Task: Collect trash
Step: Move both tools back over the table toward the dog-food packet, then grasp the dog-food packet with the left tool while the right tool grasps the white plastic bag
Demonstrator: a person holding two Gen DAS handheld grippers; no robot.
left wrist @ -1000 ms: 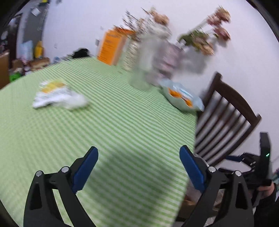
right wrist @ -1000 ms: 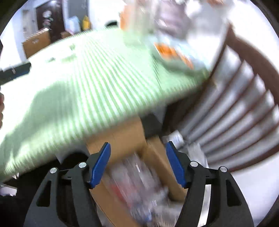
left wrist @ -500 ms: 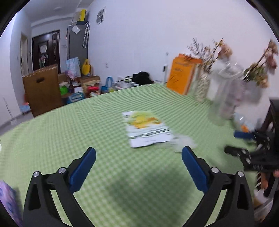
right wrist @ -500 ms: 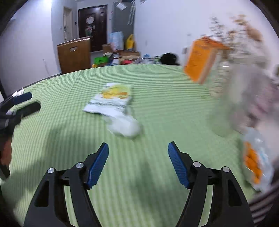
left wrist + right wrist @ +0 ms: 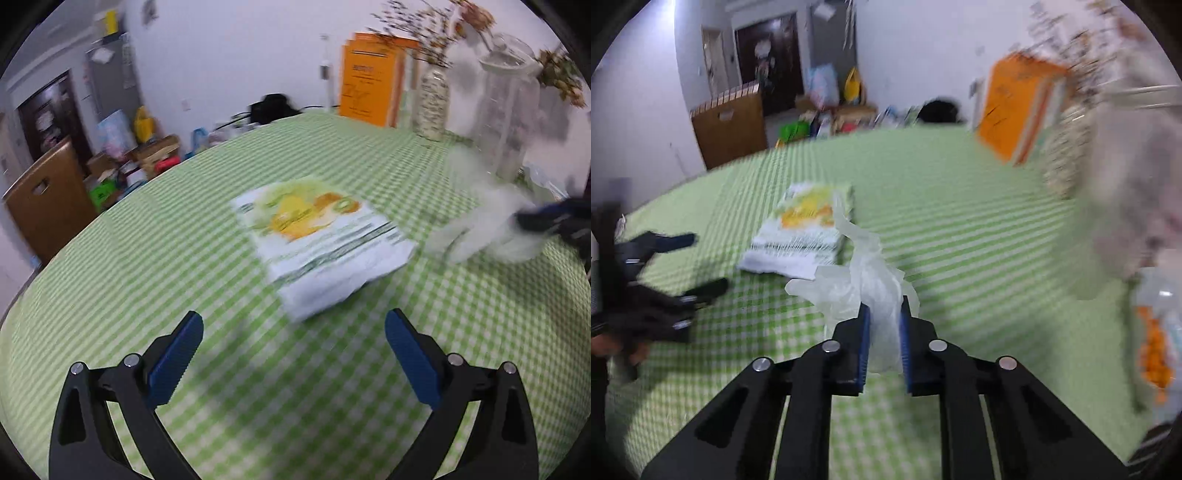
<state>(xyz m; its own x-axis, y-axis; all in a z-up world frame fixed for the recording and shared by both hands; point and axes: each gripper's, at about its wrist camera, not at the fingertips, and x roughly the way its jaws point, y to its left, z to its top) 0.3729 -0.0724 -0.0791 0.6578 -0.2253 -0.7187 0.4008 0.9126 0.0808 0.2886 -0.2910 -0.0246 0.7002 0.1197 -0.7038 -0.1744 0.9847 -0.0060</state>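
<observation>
- Looking along the left tool (image 5: 293, 345), its 2 blue pads stand spread wide with nothing between them, over bare green-checked table (image 5: 184, 236). Open cloth lies all around the tool; the table's curved edge runs down the left side of the view.
- Ahead of it lies a flat printed packet (image 5: 321, 240), white with yellow and orange fruit art. Its long axis runs from far left to near right, and the plain white end is nearest the tool.
- To the right, a blurred crumpled clear plastic glove (image 5: 487, 229) sits at the right tool (image 5: 550, 218), just beside the packet's near right corner. An orange box (image 5: 373, 81) and glass jars (image 5: 506, 99) crowd the far right edge.
- From the right wrist, the right tool (image 5: 884, 317) has just been closing and now pinches the plastic glove (image 5: 866, 280) between its pads.
- The glove is thin, translucent and bunched; 1 finger tapers up and away over the packet (image 5: 805, 232), others splay left.
- The left tool (image 5: 690, 266) hangs at the left, apart from the packet. A clear bag with orange contents (image 5: 1156, 350) lies at the right edge.
</observation>
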